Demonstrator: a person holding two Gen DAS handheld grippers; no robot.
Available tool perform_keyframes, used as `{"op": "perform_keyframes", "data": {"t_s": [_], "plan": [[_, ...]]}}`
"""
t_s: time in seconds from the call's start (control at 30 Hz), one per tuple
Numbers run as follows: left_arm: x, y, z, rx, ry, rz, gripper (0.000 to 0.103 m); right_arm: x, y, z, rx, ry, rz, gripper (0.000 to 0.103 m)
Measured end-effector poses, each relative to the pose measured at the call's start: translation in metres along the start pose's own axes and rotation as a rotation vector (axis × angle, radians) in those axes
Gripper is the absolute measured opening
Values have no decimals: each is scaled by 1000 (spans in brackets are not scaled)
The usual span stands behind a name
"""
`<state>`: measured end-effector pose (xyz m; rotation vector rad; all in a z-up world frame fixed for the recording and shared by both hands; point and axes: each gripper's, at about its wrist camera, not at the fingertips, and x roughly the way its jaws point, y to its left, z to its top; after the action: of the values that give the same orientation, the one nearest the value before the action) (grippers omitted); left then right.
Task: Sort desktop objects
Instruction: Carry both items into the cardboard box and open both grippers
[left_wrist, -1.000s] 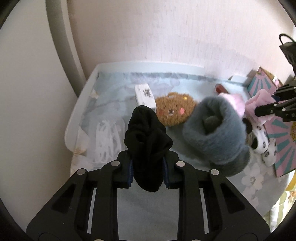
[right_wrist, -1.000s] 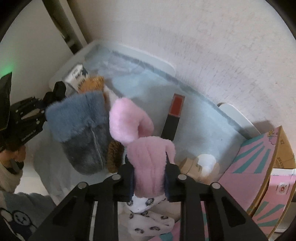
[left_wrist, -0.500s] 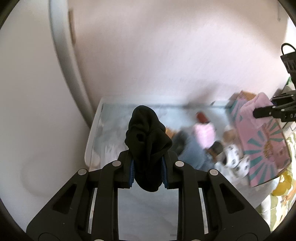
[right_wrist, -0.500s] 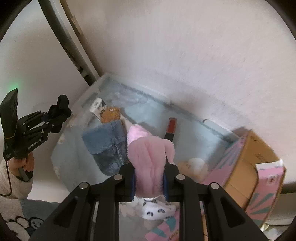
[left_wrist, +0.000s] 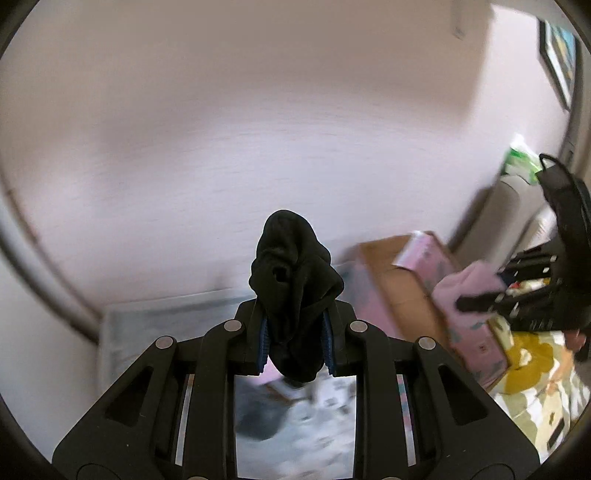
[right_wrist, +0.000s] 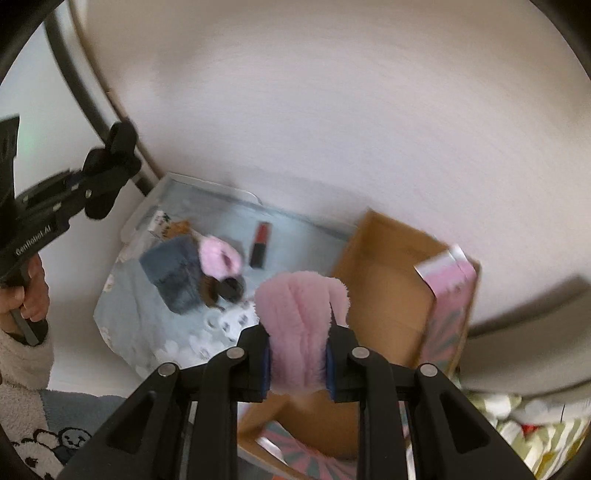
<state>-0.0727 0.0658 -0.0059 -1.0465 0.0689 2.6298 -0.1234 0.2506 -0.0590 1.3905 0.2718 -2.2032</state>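
Left wrist view: left tongs (left_wrist: 295, 341) clench a crumpled black sock (left_wrist: 293, 291), hiding the blurred tray (left_wrist: 147, 314) behind. Right wrist view alone shows the tray's grey slipper (right_wrist: 175, 273) and lipstick (right_wrist: 261, 245); right tongs (right_wrist: 298, 363) grip a fluffy pink sock (right_wrist: 299, 325) above the open cardboard box (right_wrist: 388, 266).

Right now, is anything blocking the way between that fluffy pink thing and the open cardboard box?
Nothing visible does. The right hand-held gripper is shut on the fluffy pink thing, and the open cardboard box lies just behind and below it with a bare brown inside.
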Motion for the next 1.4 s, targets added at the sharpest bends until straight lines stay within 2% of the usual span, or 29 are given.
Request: {"op": "perform_keyframes", "data": {"t_s": [0.1, 0.23, 0.47, 0.6, 0.63, 0.67, 0.7, 0.77, 0.83, 0.87, 0.93, 1.07, 1.4], "plan": [[27, -37, 4, 22, 38, -71, 20, 4, -18, -22, 30, 25, -3, 21], [60, -79, -2, 39, 94, -128, 20, 16, -36, -52, 55, 79, 2, 21], [102, -122, -19, 63, 177, -147, 20, 43, -58, -89, 78, 160, 33, 21], [122, -147, -28, 53, 194, -146, 21, 54, -62, -99, 72, 193, 49, 22], [124, -150, -28, 45, 201, -142, 24, 55, -62, -101, 62, 195, 51, 24], [125, -152, -29, 40, 215, -143, 25, 55, -62, -101, 51, 190, 46, 32], [126, -154, -28, 41, 225, -142, 31, 55, -61, -101, 39, 189, 38, 45], [127, -158, -29, 54, 236, -125, 51, 51, -62, -99, 27, 176, 18, 59], [121, -161, -29, 74, 212, -101, 100, 45, -63, -96, 20, 148, 14, 69], [116, -160, -29, 77, 189, -96, 103, 42, -64, -94, 16, 139, 5, 74], [103, -159, -27, 76, 150, -113, 103, 37, -65, -92, 8, 124, -13, 75], [98, -161, -23, 98, 151, -79, 103, 31, -66, -88, -1, 114, -22, 75], [86, -146, -21, 91, 150, -63, 103, 27, -54, -82, -21, 94, -30, 75]]}}
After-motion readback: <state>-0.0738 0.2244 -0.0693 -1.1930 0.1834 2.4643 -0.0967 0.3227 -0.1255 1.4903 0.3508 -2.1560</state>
